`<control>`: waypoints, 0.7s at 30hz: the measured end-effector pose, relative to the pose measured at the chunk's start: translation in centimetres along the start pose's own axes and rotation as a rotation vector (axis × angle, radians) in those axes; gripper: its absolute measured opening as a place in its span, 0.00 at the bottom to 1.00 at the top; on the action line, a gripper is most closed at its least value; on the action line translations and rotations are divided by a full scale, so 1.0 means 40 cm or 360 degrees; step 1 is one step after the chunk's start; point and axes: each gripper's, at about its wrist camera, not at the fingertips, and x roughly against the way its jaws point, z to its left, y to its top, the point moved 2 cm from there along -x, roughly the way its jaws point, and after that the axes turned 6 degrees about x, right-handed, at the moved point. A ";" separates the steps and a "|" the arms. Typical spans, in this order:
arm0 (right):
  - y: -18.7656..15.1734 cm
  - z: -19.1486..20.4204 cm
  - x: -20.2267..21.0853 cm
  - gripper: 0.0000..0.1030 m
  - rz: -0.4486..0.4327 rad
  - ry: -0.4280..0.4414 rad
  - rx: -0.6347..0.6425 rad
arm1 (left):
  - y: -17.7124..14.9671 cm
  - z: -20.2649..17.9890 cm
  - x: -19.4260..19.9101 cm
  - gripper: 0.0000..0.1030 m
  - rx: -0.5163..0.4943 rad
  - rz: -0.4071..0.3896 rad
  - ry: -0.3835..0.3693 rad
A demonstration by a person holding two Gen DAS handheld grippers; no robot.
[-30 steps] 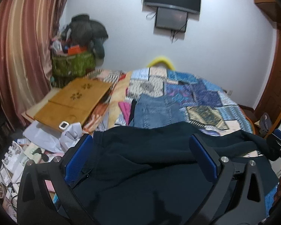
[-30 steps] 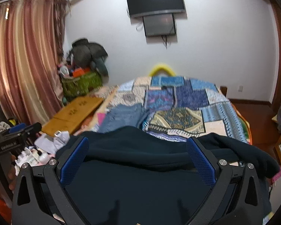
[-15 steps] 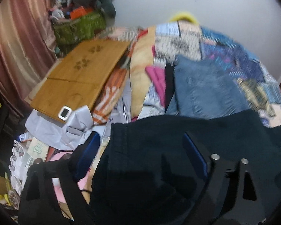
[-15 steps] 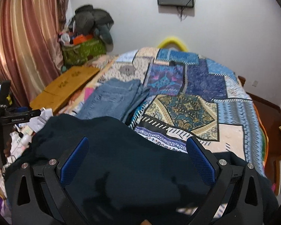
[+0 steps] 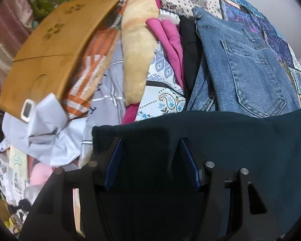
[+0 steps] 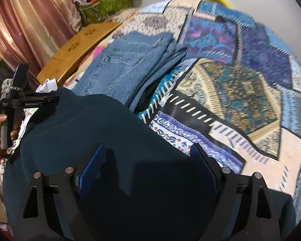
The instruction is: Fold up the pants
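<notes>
Left gripper [image 5: 150, 146]: blue pads [image 5: 114, 160] partway apart, dark teal pants [image 5: 230, 140] bunched between them, touching both; true clamp or not, cannot tell. Right gripper [image 6: 148, 154]: pads [image 6: 92, 168] wider apart, same pants [image 6: 110, 140] draped across and between, grip cannot tell. Pants spread over near end of bed, on patchwork quilt [image 6: 240, 92], far edge overlapping folded blue jeans [image 5: 246, 64]. Jeans again in right view [image 6: 126, 68], just beyond pants. Beside jeans, leftward: black garment [image 5: 190, 46], pink garment [image 5: 170, 38], cream fuzzy cloth [image 5: 138, 46]. Further left, wooden lap tray [image 5: 56, 40] with paw-print cutouts, small white-framed gadget [image 5: 27, 108] near its corner, over crumpled white fabric [image 5: 48, 132]. Writing: white label on left gripper body [image 6: 32, 103] in right view, roughly "GenRobot", partly blurred; person's hand [image 6: 2, 124] on its handle. Containers: green bin [image 6: 106, 6] by curtain [image 6: 30, 26], heaped with items, orange and white bits, too blurred to name.
</notes>
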 end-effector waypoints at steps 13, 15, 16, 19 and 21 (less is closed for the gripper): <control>-0.019 0.021 -0.049 0.14 0.0011 -0.0009 0.0034 | -0.002 -0.010 0.018 0.07 0.0055 -0.0036 -0.0160; -0.018 0.017 -0.038 0.11 -0.0011 0.0001 0.0011 | -0.004 -0.015 0.044 0.07 0.0029 -0.0084 -0.0128; -0.019 0.016 -0.027 0.10 -0.0032 -0.0013 0.0007 | -0.005 -0.019 0.068 0.06 0.0005 -0.0125 -0.0112; -0.015 0.019 0.013 0.09 -0.0106 -0.0074 0.0035 | -0.003 -0.024 0.138 0.06 -0.0039 -0.0250 -0.0049; -0.006 0.019 0.044 0.09 -0.0163 -0.0108 0.0032 | 0.004 -0.021 0.187 0.06 -0.0042 -0.0329 -0.0030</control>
